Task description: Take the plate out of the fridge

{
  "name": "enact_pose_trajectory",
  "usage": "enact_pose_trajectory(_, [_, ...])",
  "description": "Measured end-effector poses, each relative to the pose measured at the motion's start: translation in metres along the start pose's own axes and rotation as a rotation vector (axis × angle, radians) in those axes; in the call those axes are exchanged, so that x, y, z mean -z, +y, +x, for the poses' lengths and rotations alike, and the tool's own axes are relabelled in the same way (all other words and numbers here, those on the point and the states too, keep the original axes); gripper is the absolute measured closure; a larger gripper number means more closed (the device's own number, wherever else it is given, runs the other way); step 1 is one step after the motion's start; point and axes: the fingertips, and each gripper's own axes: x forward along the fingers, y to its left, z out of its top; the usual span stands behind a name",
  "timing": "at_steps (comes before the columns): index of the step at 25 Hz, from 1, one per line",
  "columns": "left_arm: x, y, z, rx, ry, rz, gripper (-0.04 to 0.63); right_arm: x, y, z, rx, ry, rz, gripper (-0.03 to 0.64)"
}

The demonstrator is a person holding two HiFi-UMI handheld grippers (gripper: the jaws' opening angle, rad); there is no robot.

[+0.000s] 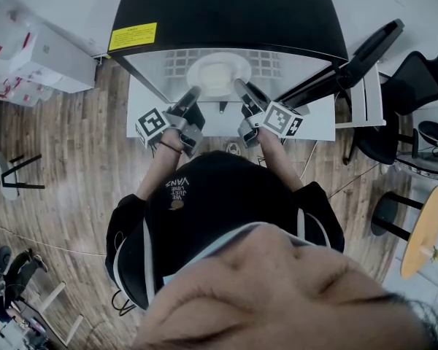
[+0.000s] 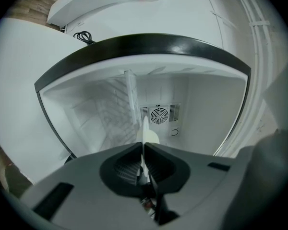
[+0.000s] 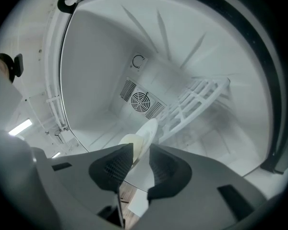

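A pale round plate (image 1: 217, 74) lies on the shelf inside the open fridge (image 1: 226, 13). My left gripper (image 1: 192, 93) reaches in from the left and my right gripper (image 1: 241, 87) from the right. In the left gripper view the left gripper (image 2: 143, 145) is shut on the plate's thin rim (image 2: 146, 135), seen edge-on. In the right gripper view the plate (image 3: 145, 134) stands tilted between the jaws of the right gripper (image 3: 141, 147). A gap shows beside the rim, so the pads are not pressing on it.
A fan grille (image 3: 140, 99) sits in the fridge's back wall, with a white wire rack (image 3: 197, 99) on the side wall. The fridge door (image 1: 365, 53) hangs open at the right. Black chairs (image 1: 416, 86) and a round wooden table (image 1: 423, 232) stand right; white boxes (image 1: 36, 49) lie left.
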Motion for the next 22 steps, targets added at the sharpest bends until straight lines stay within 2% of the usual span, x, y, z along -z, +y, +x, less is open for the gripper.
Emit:
enact_pose_trajectory(8, [-0.001, 0.000, -0.006, 0.009, 0.021, 0.004, 0.564, 0.002, 0.003, -0.003, 0.028, -0.018, -0.036, 0.506])
enact_pose_trajectory(22, [0.001, -0.005, -0.027, 0.035, 0.110, 0.022, 0.565, 0.023, 0.027, -0.017, 0.059, -0.086, -0.008, 0.508])
